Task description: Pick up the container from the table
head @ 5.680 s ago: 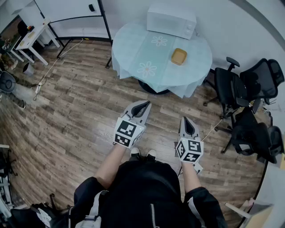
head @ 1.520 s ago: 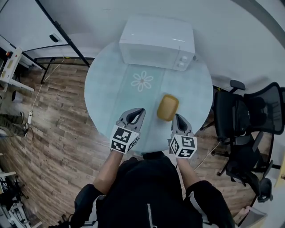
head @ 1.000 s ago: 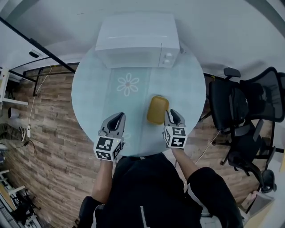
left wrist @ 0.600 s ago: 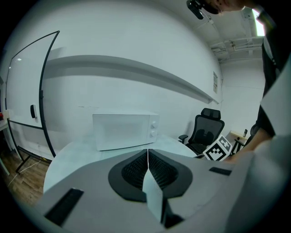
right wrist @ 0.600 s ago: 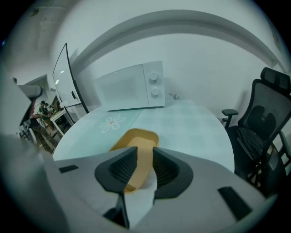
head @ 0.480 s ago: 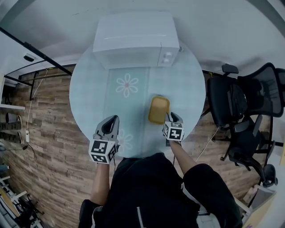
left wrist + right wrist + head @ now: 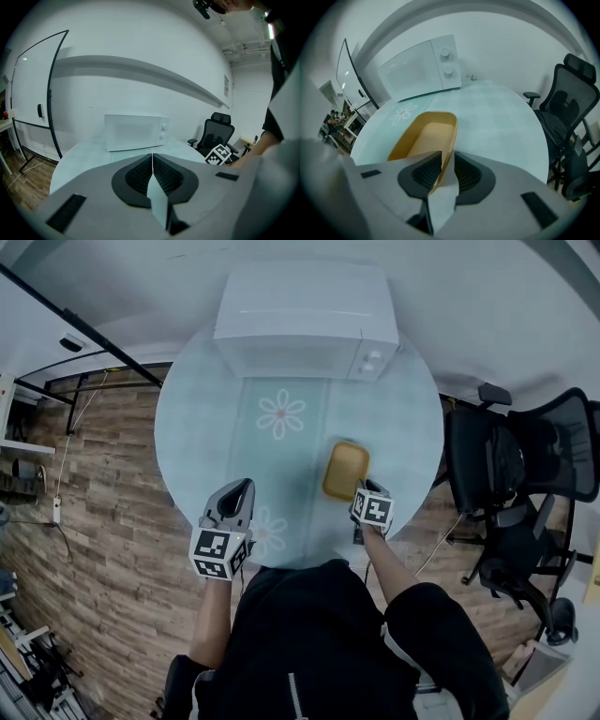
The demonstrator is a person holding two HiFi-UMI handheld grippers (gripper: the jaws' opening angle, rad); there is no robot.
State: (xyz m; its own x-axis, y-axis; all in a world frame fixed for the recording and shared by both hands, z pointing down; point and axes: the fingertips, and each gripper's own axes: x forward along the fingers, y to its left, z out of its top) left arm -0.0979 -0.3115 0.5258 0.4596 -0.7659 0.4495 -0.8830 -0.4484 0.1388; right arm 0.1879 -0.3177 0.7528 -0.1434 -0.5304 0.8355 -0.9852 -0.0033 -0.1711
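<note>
The yellow container (image 7: 345, 470) stands open-topped on the round table (image 7: 197, 437), right of the middle. My right gripper (image 7: 362, 489) is at its near right corner. In the right gripper view the container (image 7: 423, 137) fills the centre, and its right wall runs between the pads of my right gripper (image 7: 446, 158), which is shut on that rim. Whether the container is off the cloth I cannot tell. My left gripper (image 7: 240, 489) hovers over the table's near left part with its jaws together, empty; in its own view the left gripper (image 7: 152, 155) points at the microwave.
A white microwave (image 7: 305, 320) stands at the table's far edge, also seen as the microwave (image 7: 419, 65). Black office chairs (image 7: 511, 465) crowd the right side. A whiteboard stand (image 7: 52, 93) is at the left. Wooden floor (image 7: 84, 521) lies left of the table.
The person has walked up to the table. My right gripper has come to the container's near right corner and shut on its rim. The left gripper has stayed shut near the table's front edge.
</note>
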